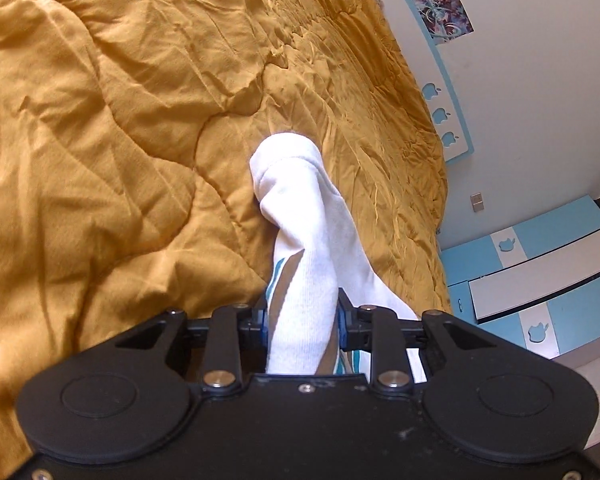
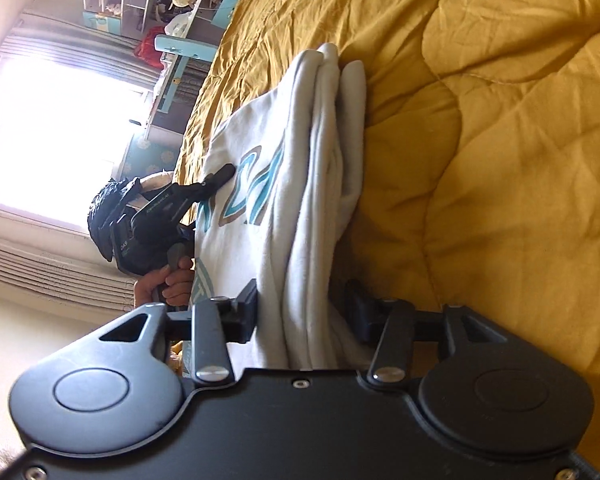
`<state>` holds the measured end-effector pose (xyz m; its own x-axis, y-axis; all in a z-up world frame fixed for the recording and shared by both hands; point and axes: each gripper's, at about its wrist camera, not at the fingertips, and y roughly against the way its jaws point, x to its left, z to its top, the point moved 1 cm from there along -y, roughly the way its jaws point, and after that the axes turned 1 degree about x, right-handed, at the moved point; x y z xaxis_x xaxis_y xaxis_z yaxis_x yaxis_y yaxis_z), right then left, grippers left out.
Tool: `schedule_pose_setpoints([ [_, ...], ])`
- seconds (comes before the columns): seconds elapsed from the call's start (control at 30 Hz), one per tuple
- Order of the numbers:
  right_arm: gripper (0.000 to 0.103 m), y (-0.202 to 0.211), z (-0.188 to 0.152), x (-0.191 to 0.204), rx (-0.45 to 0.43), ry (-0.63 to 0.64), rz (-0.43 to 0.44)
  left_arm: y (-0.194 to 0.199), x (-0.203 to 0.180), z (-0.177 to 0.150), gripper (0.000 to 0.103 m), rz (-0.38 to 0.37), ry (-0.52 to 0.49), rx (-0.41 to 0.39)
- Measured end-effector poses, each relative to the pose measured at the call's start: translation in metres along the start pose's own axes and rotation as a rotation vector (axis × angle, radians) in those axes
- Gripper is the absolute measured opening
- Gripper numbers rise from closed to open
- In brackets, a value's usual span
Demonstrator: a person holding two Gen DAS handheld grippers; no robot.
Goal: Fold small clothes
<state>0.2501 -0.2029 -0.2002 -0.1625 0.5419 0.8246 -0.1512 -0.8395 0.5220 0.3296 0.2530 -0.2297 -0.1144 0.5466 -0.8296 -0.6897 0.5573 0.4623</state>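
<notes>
A small white garment (image 1: 304, 240) with teal and tan lettering is held up above the mustard-yellow quilt (image 1: 100, 120). My left gripper (image 1: 302, 326) is shut on a bunched part of it, and the cloth hangs forward past the fingers. My right gripper (image 2: 304, 312) is shut on several folded layers of the same white garment (image 2: 300, 168), whose lettering faces left. The left gripper (image 2: 220, 174) also shows in the right wrist view, held by a hand at the garment's far edge. The fingertips of both grippers are hidden by cloth.
The quilt (image 2: 500, 160) covers the bed under both grippers. A blue and white cabinet (image 1: 540, 264) stands beside the bed by a white wall with a poster (image 1: 436, 0). A bright window (image 2: 56, 136), a radiator and cluttered shelves (image 2: 140, 0) lie beyond the bed.
</notes>
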Motion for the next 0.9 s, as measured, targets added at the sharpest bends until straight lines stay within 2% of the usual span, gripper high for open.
schedule_pose_setpoints([
  [0.07,0.049,0.006,0.003,-0.002,-0.015,-0.032,0.023,0.014,-0.009,0.007,0.033,0.046,-0.054,-0.031],
  [0.13,0.051,0.018,0.009,-0.005,-0.075,-0.046,0.05,0.027,-0.012,0.015,0.039,0.047,-0.069,-0.067],
  [0.2,0.058,0.028,0.02,-0.009,-0.148,-0.068,0.087,0.027,-0.007,0.022,0.04,0.041,-0.032,-0.052],
  [0.27,0.059,0.026,0.036,-0.01,-0.2,-0.089,0.1,0.019,-0.005,0.025,0.04,0.074,-0.03,-0.034],
  [0.4,0.06,-0.004,0.071,-0.013,-0.192,-0.103,0.035,-0.001,0.007,0.032,0.04,0.032,0.024,-0.026],
  [0.5,0.06,-0.025,0.087,-0.019,-0.178,-0.133,0.05,-0.009,0.012,0.039,0.04,-0.019,0.067,-0.037],
  [0.6,0.061,-0.041,0.099,-0.018,-0.184,-0.133,0.057,-0.015,0.011,0.043,0.035,-0.047,0.057,-0.046],
  [0.63,0.059,-0.044,0.102,-0.017,-0.186,-0.126,0.051,-0.016,0.01,0.044,0.025,-0.059,0.046,-0.062],
  [0.67,0.052,-0.047,0.104,-0.015,-0.187,-0.113,0.039,-0.015,0.008,0.045,0.017,-0.064,0.032,-0.074],
  [0.7,0.04,-0.048,0.106,-0.012,-0.196,-0.081,0.01,-0.015,0.004,0.045,0.008,-0.073,0.007,-0.087],
  [0.8,0.036,-0.046,0.108,-0.002,-0.207,0.012,0.001,-0.012,-0.009,0.042,0.007,-0.076,-0.12,-0.14],
  [0.83,0.036,-0.044,0.109,0.0,-0.22,0.039,0.004,-0.012,-0.012,0.039,0.007,-0.055,-0.169,-0.163],
  [0.9,0.035,-0.043,0.108,0.002,-0.237,0.074,-0.023,-0.021,-0.011,0.038,0.008,0.049,-0.21,-0.155],
])
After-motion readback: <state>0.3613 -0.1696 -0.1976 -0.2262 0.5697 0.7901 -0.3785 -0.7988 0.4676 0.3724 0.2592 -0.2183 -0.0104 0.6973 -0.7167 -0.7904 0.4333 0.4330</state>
